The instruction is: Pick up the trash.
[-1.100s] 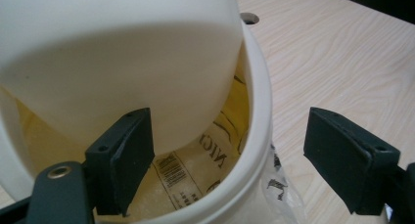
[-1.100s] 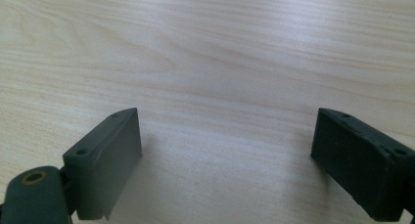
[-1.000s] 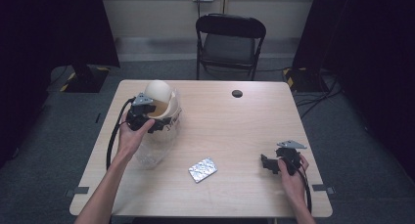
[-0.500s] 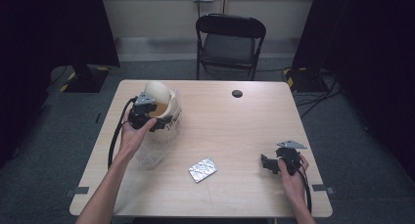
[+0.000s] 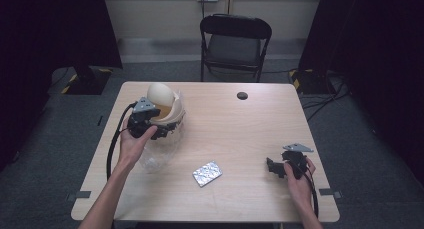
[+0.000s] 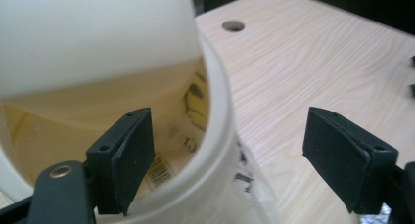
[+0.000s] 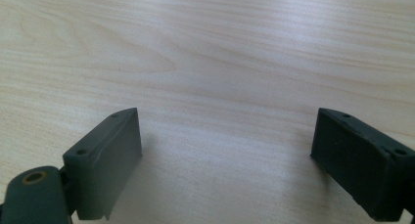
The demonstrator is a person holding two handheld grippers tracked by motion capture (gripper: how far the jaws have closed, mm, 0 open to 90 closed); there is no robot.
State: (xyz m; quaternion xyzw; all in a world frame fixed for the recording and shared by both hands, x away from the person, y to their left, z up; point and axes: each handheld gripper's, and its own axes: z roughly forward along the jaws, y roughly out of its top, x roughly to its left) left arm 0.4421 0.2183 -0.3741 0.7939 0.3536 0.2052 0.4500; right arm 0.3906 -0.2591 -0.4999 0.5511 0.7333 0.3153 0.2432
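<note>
White jar (image 6: 215,150): rim between left tool (image 6: 235,160) jaws, spread, no pinch
Right tool (image 7: 230,160): jaws spread over bare bench (image 7: 220,53)
Blister pack (image 5: 207,173): between tools

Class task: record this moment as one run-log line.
left tool: open, straddling white container rim | right tool: open, over bare table | blister pack: untouched

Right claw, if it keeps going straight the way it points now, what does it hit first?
Probably just the bare table; the right claw is open, angled down at wood.
</note>
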